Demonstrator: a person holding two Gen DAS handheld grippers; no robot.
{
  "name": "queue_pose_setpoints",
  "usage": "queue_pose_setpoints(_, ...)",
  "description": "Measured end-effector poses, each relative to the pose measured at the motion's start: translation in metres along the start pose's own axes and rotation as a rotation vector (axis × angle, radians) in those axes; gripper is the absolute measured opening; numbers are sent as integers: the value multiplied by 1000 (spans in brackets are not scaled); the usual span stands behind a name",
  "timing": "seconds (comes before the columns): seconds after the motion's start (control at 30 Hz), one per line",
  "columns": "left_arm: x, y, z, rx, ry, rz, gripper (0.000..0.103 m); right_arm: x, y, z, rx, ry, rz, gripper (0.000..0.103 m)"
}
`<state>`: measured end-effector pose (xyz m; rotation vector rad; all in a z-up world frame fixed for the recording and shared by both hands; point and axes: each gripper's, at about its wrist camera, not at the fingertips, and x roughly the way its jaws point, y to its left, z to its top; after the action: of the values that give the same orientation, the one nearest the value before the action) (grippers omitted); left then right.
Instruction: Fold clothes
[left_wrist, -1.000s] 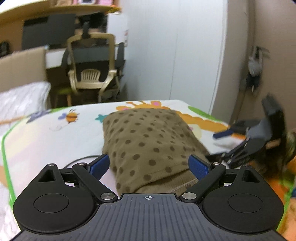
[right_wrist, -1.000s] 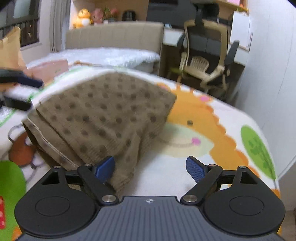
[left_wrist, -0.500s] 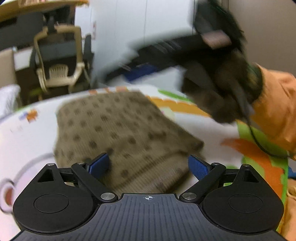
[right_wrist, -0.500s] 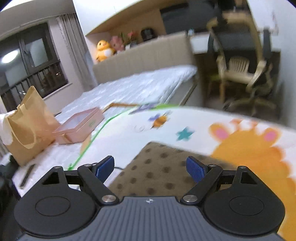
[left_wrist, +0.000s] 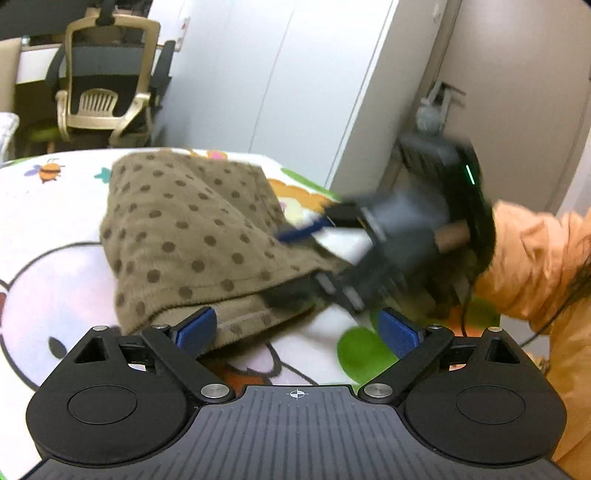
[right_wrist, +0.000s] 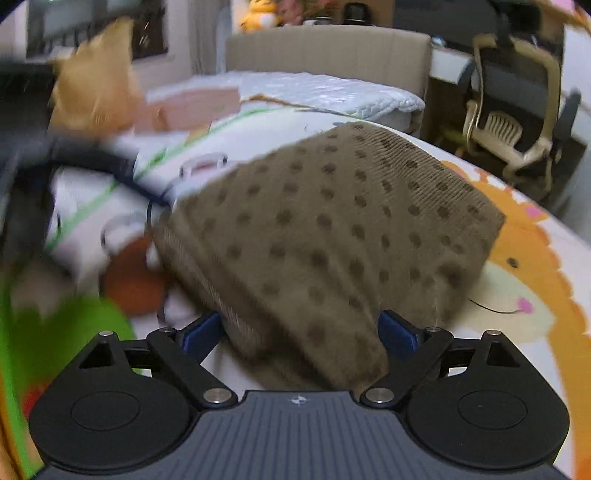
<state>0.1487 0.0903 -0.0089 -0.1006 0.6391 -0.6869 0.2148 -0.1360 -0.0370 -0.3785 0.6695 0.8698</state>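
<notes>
A folded brown garment with dark dots (left_wrist: 192, 229) lies on the cartoon-printed mat (left_wrist: 55, 288). My left gripper (left_wrist: 297, 330) is open just in front of the garment's near hem, its left finger (left_wrist: 195, 328) beside the fabric and nothing pressed between the pads. My right gripper (left_wrist: 299, 262), blurred in the left wrist view, is at the garment's right corner with one finger above the cloth and one at its edge. In the right wrist view the garment (right_wrist: 332, 229) fills the gap of my right gripper (right_wrist: 301, 332). Its jaws stand wide and are opening.
A person's orange sleeve (left_wrist: 535, 266) is at the right. An office chair (left_wrist: 103, 92) and a white wardrobe (left_wrist: 277, 74) stand beyond the mat. A paper bag (right_wrist: 92, 85), a pink box (right_wrist: 192, 107) and a white quilt (right_wrist: 314, 88) lie behind. A thin cable (right_wrist: 155, 206) lies by the garment.
The right gripper swung up and off the garment, then came back down over its corner, which now sits between the fingers. The left gripper swung right and back to the near hem.
</notes>
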Motion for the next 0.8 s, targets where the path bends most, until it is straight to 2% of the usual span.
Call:
queue_pose_setpoints(0.13, -4, 17, 22, -62, -77, 46, 99, -26, -19, 12, 76, -65, 35, 92)
queue_pose_setpoints(0.23, 0, 34, 34, -162, -135, 135, 101, -41, -50, 30, 183, -177, -14, 93)
queue_pose_setpoints(0.27, 4, 41, 34, -211, -143, 177, 101, -41, -64, 35, 225, -210, -65, 93)
queue_pose_setpoints(0.33, 15, 52, 33, -277, -128, 228, 101, -32, -90, 43, 302, -229, -153, 93)
queue_pose_setpoints(0.4, 29, 57, 29, -291, -89, 254, 101, -18, -113, 49, 360, -222, -209, 93)
queue_pose_setpoints(0.47, 41, 51, 23, -279, -45, 276, 101, 2, -128, 52, 370, -190, -192, 93)
queue_pose_setpoints(0.53, 47, 40, 18, -265, -16, 256, 101, 22, -142, 53, 388, -146, -202, 93)
queue_pose_setpoints(0.63, 51, 19, 15, -214, 12, 223, 101, 51, -156, 50, 387, -79, -272, 93)
queue_pose_setpoints(0.8, 46, -7, 13, -159, 89, 46, 101, 37, -156, 36, 375, -90, -359, 93)
